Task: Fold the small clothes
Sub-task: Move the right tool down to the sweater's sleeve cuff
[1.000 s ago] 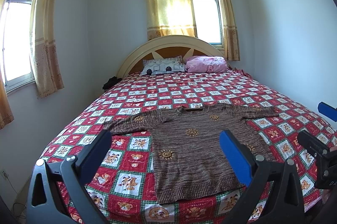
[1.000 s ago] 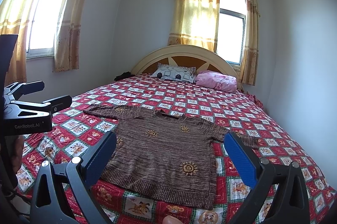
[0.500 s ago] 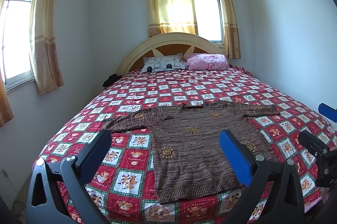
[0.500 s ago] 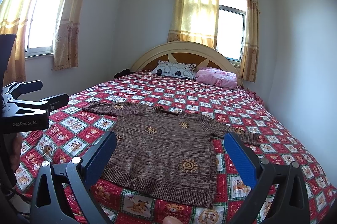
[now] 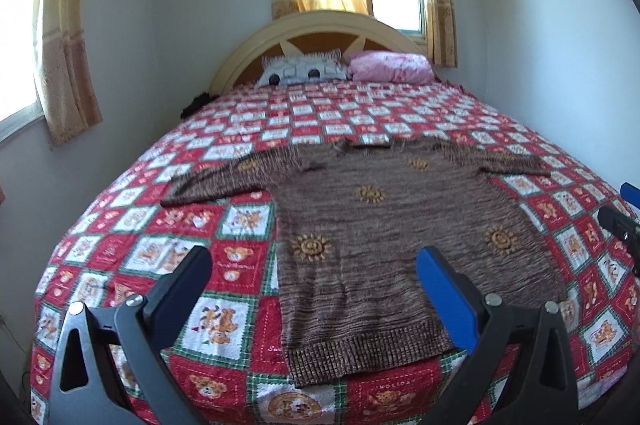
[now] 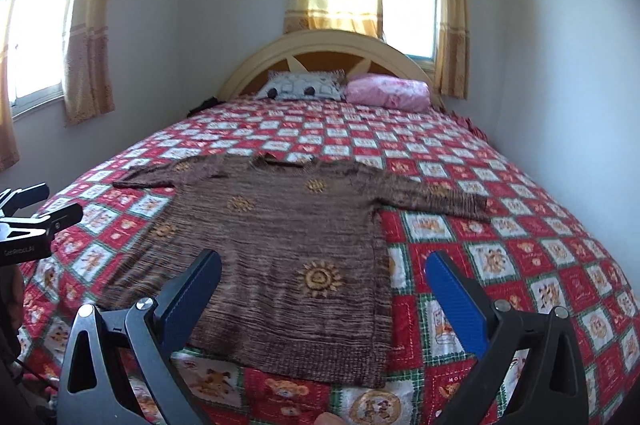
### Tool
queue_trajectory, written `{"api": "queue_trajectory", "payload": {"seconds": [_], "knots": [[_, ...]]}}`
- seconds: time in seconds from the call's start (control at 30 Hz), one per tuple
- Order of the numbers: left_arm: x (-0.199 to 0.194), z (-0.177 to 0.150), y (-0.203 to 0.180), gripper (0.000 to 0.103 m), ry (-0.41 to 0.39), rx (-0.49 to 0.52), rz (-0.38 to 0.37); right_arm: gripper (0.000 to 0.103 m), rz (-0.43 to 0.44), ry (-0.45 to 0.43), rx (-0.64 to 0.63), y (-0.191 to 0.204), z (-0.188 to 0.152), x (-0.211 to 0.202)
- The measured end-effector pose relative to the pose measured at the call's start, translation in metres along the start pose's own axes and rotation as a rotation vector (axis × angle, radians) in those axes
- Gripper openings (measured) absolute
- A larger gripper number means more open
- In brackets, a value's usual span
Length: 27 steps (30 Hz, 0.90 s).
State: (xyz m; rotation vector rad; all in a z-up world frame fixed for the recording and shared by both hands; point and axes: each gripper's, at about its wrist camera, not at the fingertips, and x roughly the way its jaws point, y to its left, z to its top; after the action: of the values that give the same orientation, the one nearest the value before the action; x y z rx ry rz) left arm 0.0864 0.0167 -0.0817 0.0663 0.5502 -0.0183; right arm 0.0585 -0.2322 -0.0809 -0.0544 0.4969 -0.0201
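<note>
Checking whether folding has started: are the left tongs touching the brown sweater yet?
Apart. The left wrist view shows the left tongs open above the brown sweater, gripping no fabric.

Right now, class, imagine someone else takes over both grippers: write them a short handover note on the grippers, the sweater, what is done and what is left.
Left gripper: open, empty, hovering over the near left part of the sweater.
Right gripper: open, empty, over the near right part of the sweater.
Sweater: spread flat, front up, on the bed, both sleeves stretched out to the sides, hem toward you, collar toward the pillows.
Done: laid out only; no fold visible.
Left: all the folding. A sensible start might be to bring each sleeve in over the body, then fold hem to collar.
</note>
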Motion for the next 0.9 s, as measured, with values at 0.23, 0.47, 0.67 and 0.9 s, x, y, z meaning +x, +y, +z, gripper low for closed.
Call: {"api": "queue_trajectory", "payload": {"seconds": [0.23,0.47,0.67,0.9], "knots": [[0.056,0.004,0.001,0.103,0.075,0.039,0.027,0.102,-0.052,0.102,0.07,-0.054,-0.002,0.056],[0.109,0.02,0.015,0.103,0.108,0.037,0.065,0.102,-0.123,0.171,0.166,-0.121,0.012,0.099],[0.158,0.029,0.03,0.103,0.132,0.03,0.127,0.102,-0.168,0.222,0.245,-0.181,0.028,0.142],[0.199,0.032,0.054,0.103,0.181,-0.011,0.16,0.094,-0.21,0.253,0.411,-0.259,0.035,0.204]]}}
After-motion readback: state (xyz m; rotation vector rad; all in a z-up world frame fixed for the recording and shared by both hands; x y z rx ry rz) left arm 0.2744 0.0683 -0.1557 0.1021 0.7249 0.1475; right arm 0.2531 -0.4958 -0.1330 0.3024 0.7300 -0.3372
